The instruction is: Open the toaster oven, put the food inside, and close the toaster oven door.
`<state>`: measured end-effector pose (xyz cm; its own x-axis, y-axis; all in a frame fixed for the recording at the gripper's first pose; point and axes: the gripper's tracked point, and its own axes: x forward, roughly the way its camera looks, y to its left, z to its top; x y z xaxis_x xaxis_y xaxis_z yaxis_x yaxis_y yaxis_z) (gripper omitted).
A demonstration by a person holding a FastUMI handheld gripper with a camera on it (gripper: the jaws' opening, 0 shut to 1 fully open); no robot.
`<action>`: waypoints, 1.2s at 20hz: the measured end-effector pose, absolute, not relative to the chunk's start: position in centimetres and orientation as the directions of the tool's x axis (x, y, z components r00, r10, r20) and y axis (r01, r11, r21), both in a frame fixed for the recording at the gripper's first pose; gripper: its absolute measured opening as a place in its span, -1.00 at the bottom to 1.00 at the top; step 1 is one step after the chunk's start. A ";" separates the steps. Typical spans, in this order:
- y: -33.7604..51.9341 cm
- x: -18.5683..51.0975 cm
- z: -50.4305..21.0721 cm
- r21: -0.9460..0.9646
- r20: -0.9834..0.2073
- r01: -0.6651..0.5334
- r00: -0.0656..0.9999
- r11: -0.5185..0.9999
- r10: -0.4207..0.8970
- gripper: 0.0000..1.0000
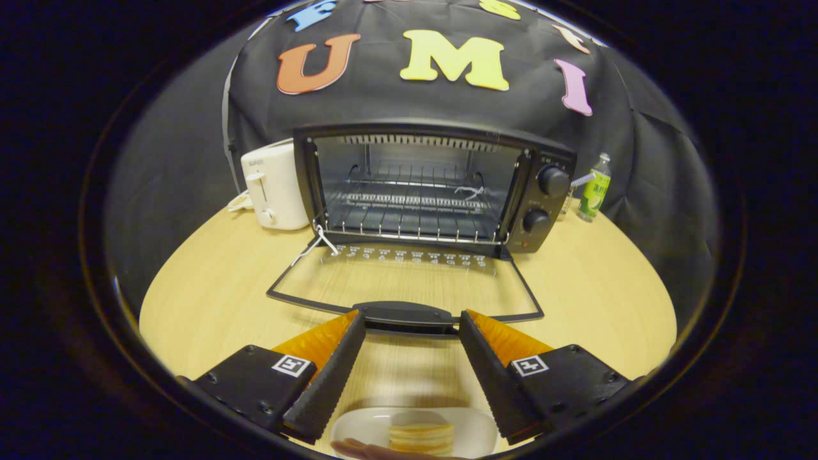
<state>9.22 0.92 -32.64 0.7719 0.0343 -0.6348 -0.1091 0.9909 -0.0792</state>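
A black toaster oven (543,198) stands on the wooden table with its glass door (409,284) swung fully down and flat. The wire rack (409,223) inside is bare. The door's black handle (409,314) lies just ahead of my fingertips, with no contact. My gripper (412,322) is open, with nothing between its fingers. Below and between the fingers, a white plate (479,431) holds a small stack of pale round food (422,437). A fingertip of a person (358,449) shows at the plate's near rim.
A white pop-up toaster (275,188) stands left of the oven, close beside it. A green bottle (594,188) stands to the oven's right near the cloth wall. The round table (211,287) has bare wood on both sides of the open door.
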 end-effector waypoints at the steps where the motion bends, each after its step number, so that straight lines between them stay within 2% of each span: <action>1: 1.1 10.3 -32.1 -0.086 -0.591 -0.109 0.806 0.990 0.038 0.98; 2: 0.9 9.7 -32.6 -0.098 -0.620 -0.110 0.785 0.989 0.025 0.95; 6: 0.6 9.3 -32.8 -0.131 -0.613 -0.112 0.790 0.985 0.009 0.99; 10: -0.4 7.2 -32.6 -0.082 -0.642 -0.082 0.767 0.993 0.010 1.00; 14: -0.7 3.5 -31.5 -0.036 -0.664 -0.080 0.747 0.996 0.035 1.00; 19: -1.3 -1.8 -31.8 -0.048 -0.704 -0.042 0.710 0.998 -0.004 0.95; 24: -1.0 -5.2 -33.9 -0.037 -0.739 -0.071 0.673 0.997 0.021 0.93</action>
<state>-5.16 -0.98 -33.85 0.6731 0.0212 -0.7392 -0.0715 0.9968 -0.0365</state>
